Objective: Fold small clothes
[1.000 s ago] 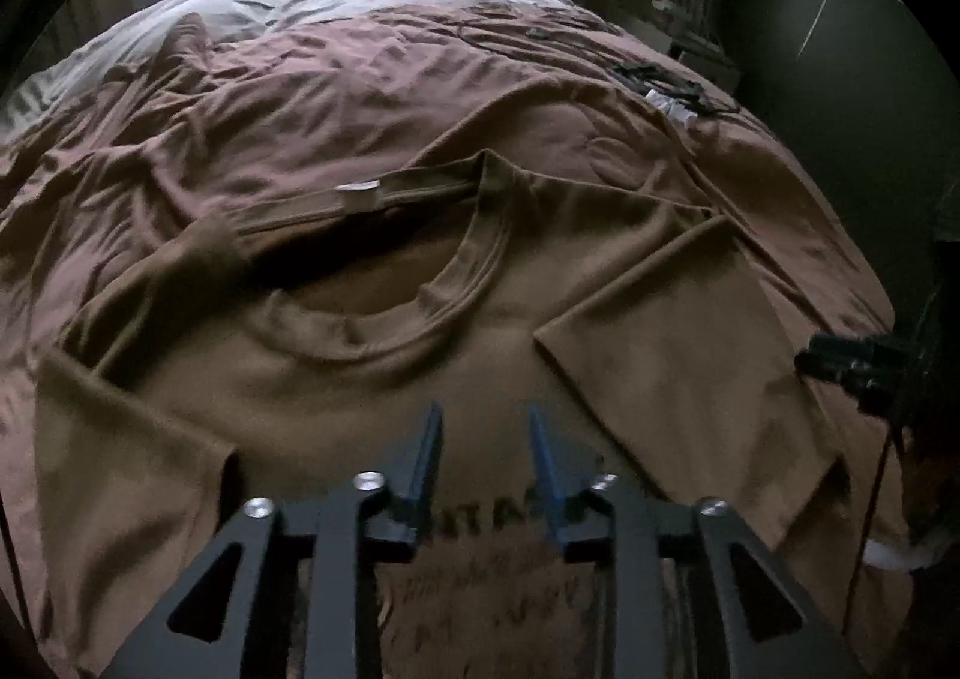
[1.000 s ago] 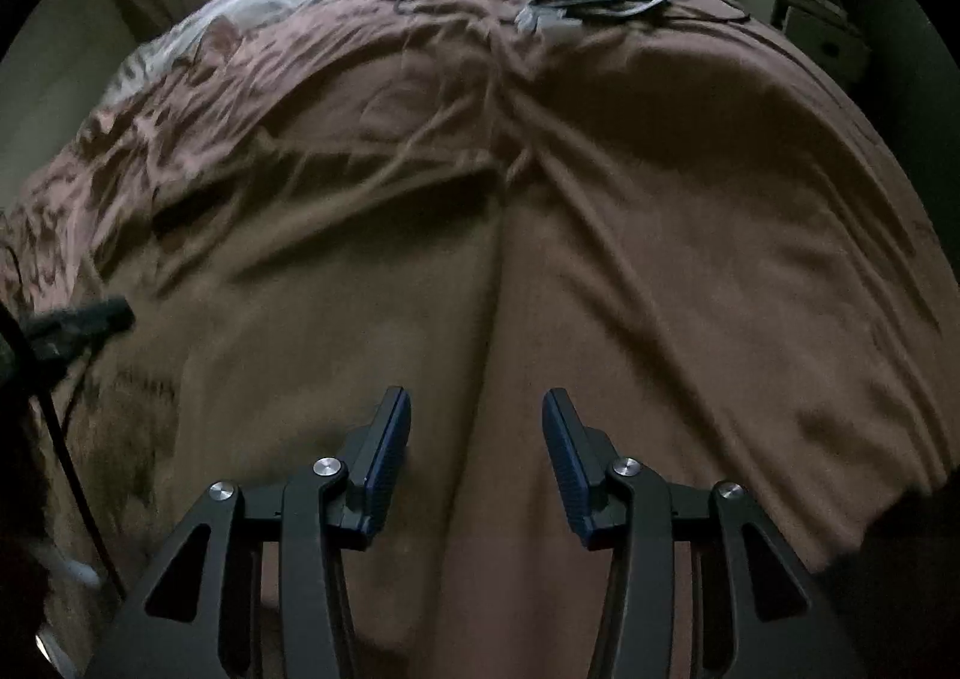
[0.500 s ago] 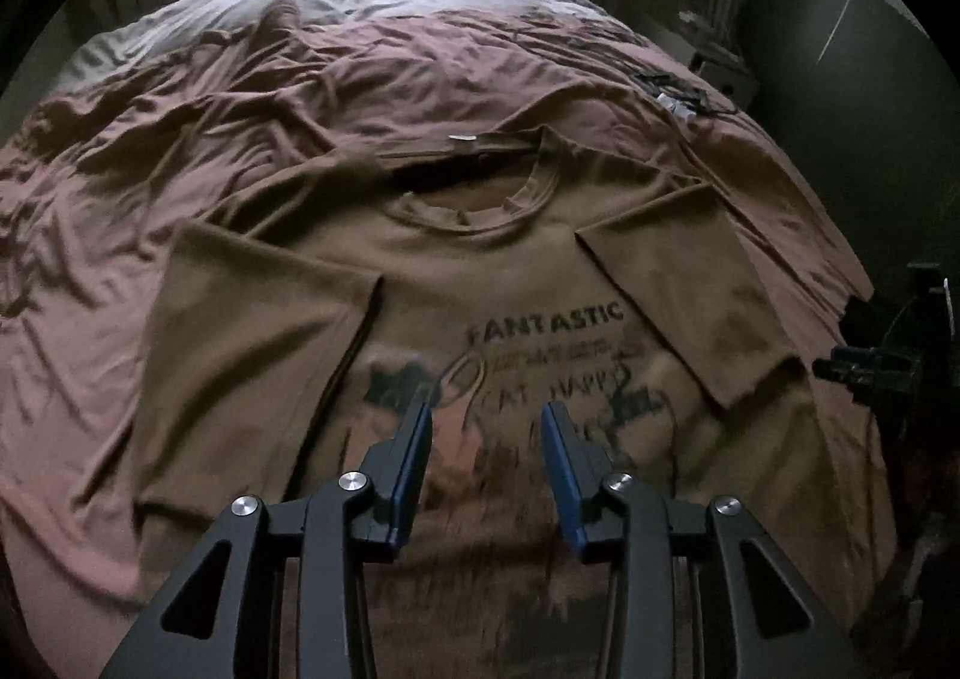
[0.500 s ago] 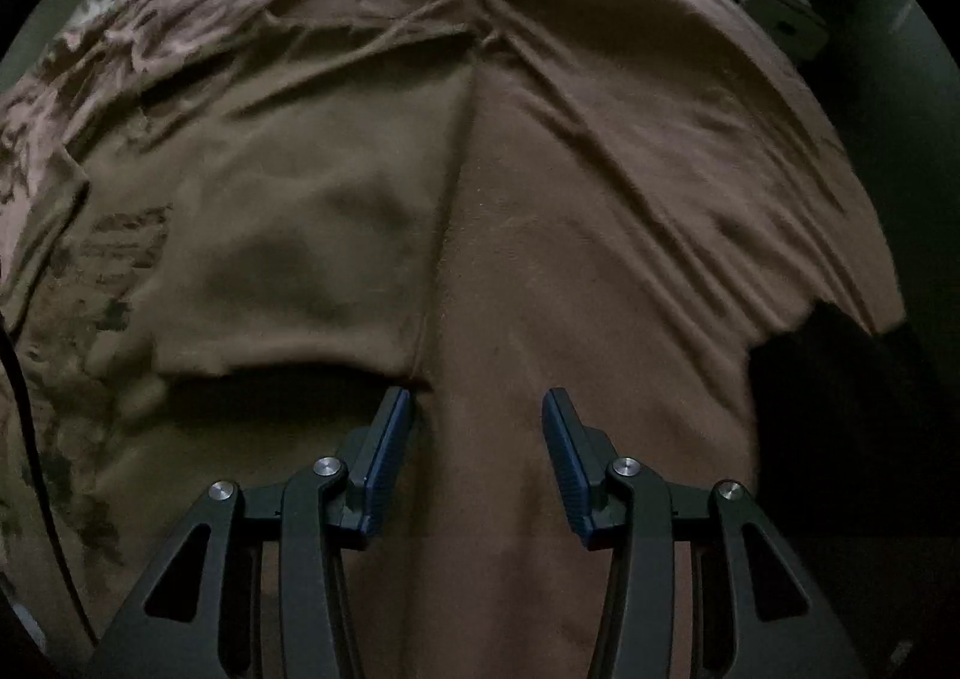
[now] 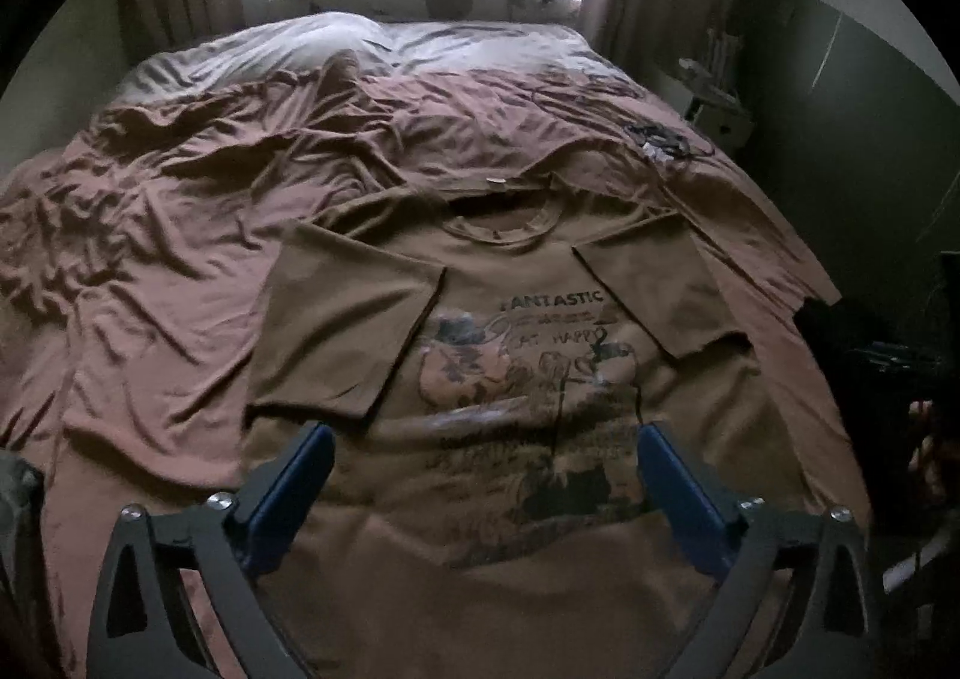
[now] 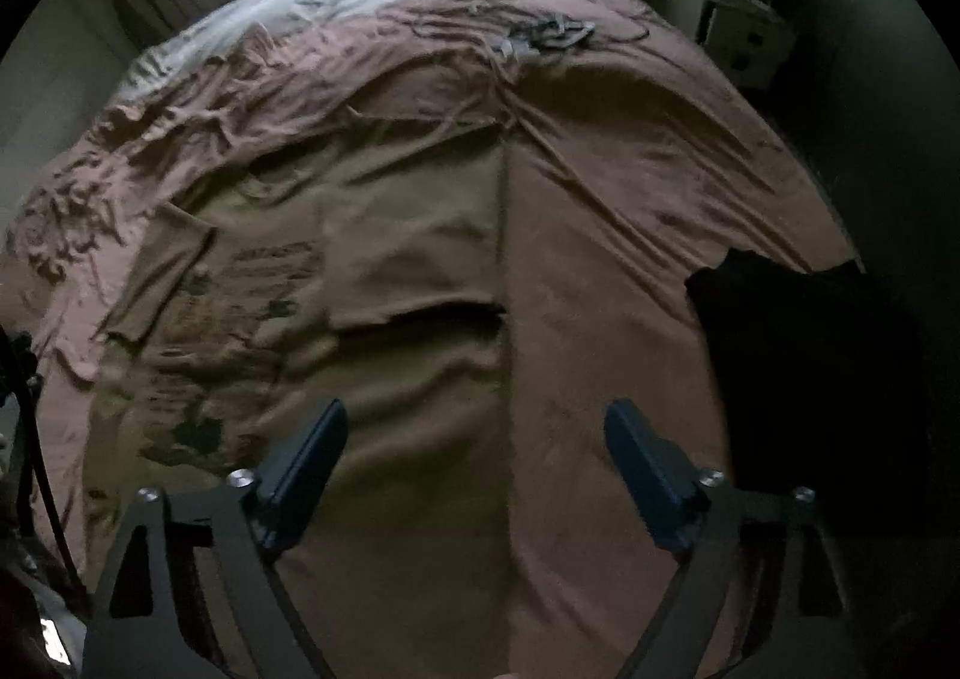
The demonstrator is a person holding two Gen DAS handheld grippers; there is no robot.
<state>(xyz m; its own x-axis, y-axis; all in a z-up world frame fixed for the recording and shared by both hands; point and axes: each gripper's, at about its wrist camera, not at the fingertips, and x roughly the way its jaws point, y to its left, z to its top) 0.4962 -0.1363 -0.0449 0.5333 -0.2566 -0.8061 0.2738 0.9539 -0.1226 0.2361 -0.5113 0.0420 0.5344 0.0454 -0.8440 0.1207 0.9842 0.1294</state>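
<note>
A brown T-shirt (image 5: 516, 379) with a dark print and the word FANTASTIC lies flat on the bed, collar toward the window, both sleeves folded in over the chest. My left gripper (image 5: 483, 469) hovers above its lower half, jaws opening wide with nothing between them. In the right wrist view the same T-shirt (image 6: 384, 271) fills the left and middle, its right edge running straight down the frame. My right gripper (image 6: 474, 451) hangs over that edge, jaws opening, and only air lies between the fingers.
The bed is covered by a rumpled brown sheet (image 5: 180, 211), with a pale duvet (image 5: 360, 43) near the window. A tangle of dark cable (image 5: 660, 139) lies at the far right. A black item (image 6: 792, 355) sits at the bed's right edge. Furniture stands along the right wall.
Both grippers have drawn back toward the foot of the bed and risen, so more of the shirt and room shows. Both pairs of jaws have spread from half shut to wide.
</note>
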